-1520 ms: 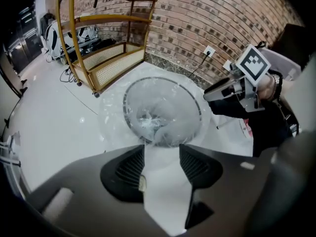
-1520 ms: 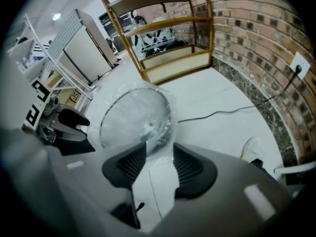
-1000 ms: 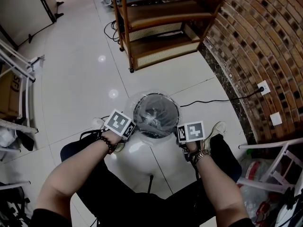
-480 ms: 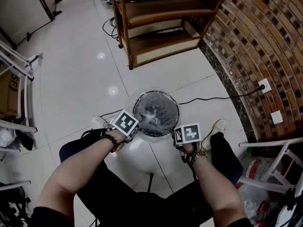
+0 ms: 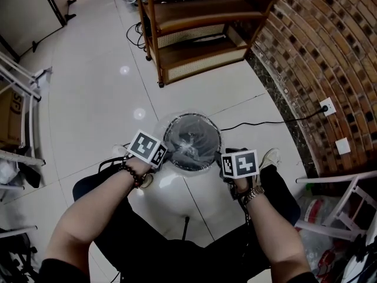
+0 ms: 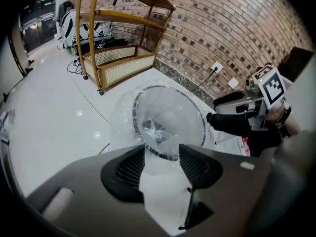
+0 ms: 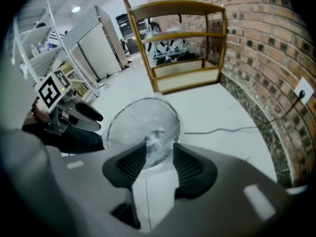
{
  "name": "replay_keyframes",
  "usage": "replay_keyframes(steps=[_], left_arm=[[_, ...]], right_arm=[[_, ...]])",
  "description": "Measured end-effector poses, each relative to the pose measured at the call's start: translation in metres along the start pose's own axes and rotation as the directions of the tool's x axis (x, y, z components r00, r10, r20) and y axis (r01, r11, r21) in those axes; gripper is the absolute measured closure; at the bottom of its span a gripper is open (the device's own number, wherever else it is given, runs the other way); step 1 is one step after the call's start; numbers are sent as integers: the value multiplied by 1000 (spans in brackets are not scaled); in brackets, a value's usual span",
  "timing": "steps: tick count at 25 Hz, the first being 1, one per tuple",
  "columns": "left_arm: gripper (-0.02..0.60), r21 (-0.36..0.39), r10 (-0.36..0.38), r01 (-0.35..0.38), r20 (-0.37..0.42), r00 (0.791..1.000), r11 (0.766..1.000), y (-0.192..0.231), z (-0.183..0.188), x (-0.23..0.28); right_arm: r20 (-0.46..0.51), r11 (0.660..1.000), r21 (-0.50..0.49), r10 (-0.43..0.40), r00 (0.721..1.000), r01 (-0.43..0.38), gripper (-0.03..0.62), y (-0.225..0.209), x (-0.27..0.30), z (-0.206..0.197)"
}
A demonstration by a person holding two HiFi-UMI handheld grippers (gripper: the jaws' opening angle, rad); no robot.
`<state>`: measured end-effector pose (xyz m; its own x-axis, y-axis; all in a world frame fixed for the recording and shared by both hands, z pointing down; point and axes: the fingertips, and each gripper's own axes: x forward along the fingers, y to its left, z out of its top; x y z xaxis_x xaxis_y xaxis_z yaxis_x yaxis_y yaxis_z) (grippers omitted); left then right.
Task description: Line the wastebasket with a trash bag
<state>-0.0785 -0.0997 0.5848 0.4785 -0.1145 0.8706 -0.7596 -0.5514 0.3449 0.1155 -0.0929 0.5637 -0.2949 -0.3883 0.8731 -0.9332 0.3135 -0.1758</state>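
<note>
Wastebasket point(image 5: 174, 128): standing upright on the white floor point(image 5: 94, 99), between the person's knees, in front of a wooden shelf point(image 5: 200, 28) and near a brick wall point(image 5: 330, 52). Bag point(image 5: 189, 148): clear film, lying inside the wastebasket, crumpling at the bottom, its edge spreading out over the rim all round. Left gripper point(image 6: 162, 149): hovering at the basket's near-left rim, jaws standing apart, bag film showing in the gap between the tips but not being pinched. Right gripper point(image 7: 159, 149): hovering at the near-right rim, jaws likewise standing apart, rim and film showing between the tips, nothing being clamped. Cable point(image 5: 265, 122): running across the floor from behind the basket to a socket point(image 5: 327, 107) on the wall. Shoe point(image 5: 270, 158): resting just beside the right gripper.
</note>
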Motion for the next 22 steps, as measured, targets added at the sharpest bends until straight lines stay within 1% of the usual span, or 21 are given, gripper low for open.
replay_keyframes(steps=[1,3,4,6,8,10,11,13,15,18,19,20,22], left_arm=[[356,-11,-1,2,24,1000,1000,1,6,-5],[356,-12,7,-7,69,998,1000,3,17,-15],[357,0,16,-17,92,996,1000,3,24,-21],[371,51,36,-43,132,991,998,2,38,-30],[411,132,47,-69,159,986,989,-3,50,-34],[482,232,42,-82,173,984,969,-10,61,-33],[516,283,34,-83,175,984,956,-14,65,-31],[576,383,12,-74,161,987,921,-23,71,-21],[577,476,0,-56,117,993,878,-30,72,-7],[577,590,32,-57,54,998,805,-29,75,8],[577,615,38,-53,37,999,787,-27,75,12],[577,632,38,-43,21,999,773,-26,75,15],[577,658,18,-6,-11,1000,753,-25,71,19]], right_arm=[[17,999,-31,9,1000,-9,435,6,-3,10],[31,995,-95,39,999,-36,547,22,-2,28],[27,991,-119,57,998,-54,588,29,2,34],[3,986,-138,97,995,-95,592,42,15,43],[-21,982,-126,140,990,-142,592,53,31,48],[-36,978,-115,169,985,-172,592,62,46,52],[-42,977,-119,176,984,-180,592,65,54,53],[-47,972,-137,185,982,-190,592,71,68,54],[-53,968,-148,197,979,-202,592,74,81,56],[-72,964,-146,214,974,-223,592,77,99,55],[-81,962,-142,223,971,-232,594,79,105,54],[-93,961,-135,231,968,-242,594,81,111,52],[-113,961,-105,243,963,-255,594,80,125,51]])
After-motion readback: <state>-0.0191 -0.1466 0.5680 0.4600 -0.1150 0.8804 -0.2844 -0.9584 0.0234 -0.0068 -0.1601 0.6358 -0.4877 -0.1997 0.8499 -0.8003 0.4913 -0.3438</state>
